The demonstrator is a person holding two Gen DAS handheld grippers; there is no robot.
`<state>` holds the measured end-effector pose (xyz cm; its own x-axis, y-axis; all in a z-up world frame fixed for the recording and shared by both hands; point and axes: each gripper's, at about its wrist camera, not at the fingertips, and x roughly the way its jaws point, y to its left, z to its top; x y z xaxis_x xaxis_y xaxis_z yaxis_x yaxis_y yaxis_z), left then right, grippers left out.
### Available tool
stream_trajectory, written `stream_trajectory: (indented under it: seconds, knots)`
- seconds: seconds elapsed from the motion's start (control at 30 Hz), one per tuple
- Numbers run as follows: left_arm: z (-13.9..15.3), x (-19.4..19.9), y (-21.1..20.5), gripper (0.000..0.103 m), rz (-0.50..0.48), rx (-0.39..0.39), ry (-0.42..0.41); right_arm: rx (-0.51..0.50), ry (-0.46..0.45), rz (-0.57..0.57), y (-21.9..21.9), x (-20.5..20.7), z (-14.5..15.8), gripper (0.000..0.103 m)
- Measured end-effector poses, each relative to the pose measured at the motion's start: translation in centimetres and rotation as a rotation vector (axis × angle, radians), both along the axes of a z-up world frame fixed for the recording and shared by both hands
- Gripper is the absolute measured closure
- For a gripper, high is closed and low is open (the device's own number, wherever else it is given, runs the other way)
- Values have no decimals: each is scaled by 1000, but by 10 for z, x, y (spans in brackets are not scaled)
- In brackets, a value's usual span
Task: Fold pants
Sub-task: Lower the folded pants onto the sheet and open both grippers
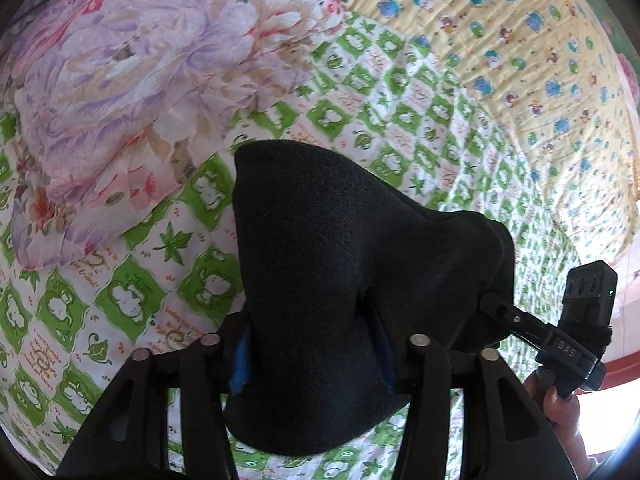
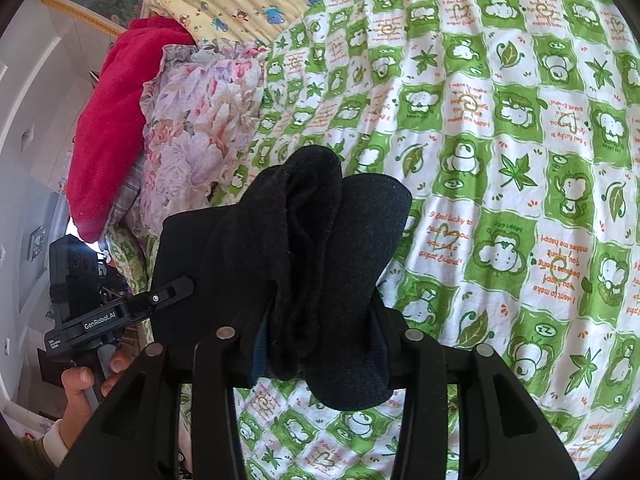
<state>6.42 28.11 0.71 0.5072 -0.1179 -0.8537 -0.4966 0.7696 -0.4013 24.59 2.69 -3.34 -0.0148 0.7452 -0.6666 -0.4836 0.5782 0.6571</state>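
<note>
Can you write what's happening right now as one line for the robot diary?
step: fold pants | left gripper: shut on black pants | right gripper: shut on black pants | pants: lifted, bunched | under: green-and-white sheet

The pants are matt black knit cloth, faintly fuzzy. Lower left, the green-checked sheet looks smooth printed cotton; the grippers' black plastic is matt.

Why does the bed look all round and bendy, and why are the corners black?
Both wrist views use fisheye lenses, which curve the green checked sheet and blacken corners. Left wrist view: the dark pants hide most detail. Right wrist view: bright light washes out the left edge.
</note>
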Motion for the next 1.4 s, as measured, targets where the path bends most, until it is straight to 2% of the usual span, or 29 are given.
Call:
stream_trajectory:
  seconds: [0.1,0.23,0.4,0.53,0.83,1.0,1.3,1.4]
  knots:
    - [-4,-3,3,40,16,-2,11,-22,-1,0,-2,0,-2,44]
    - [-1,-10,2,31,28,40,9,-43,-26,-3,-7,-3,3,30]
    - [2,-20,-2,28,30,68,13,-42,-78,-4,-16,-9,14,22]
    - [2,-29,-8,28,28,85,19,-28,-100,5,-22,-15,19,18]
    - [10,-48,-23,26,13,141,19,-36,-146,7,-31,-30,29,16]
    - [16,-58,-31,26,4,191,18,-37,-210,20,-32,-41,38,15]
    - [26,-72,-53,24,-40,313,-3,-23,-371,48,-31,-68,55,5]
    - [26,-74,-59,23,-48,337,-1,-11,-396,62,-31,-76,57,4]
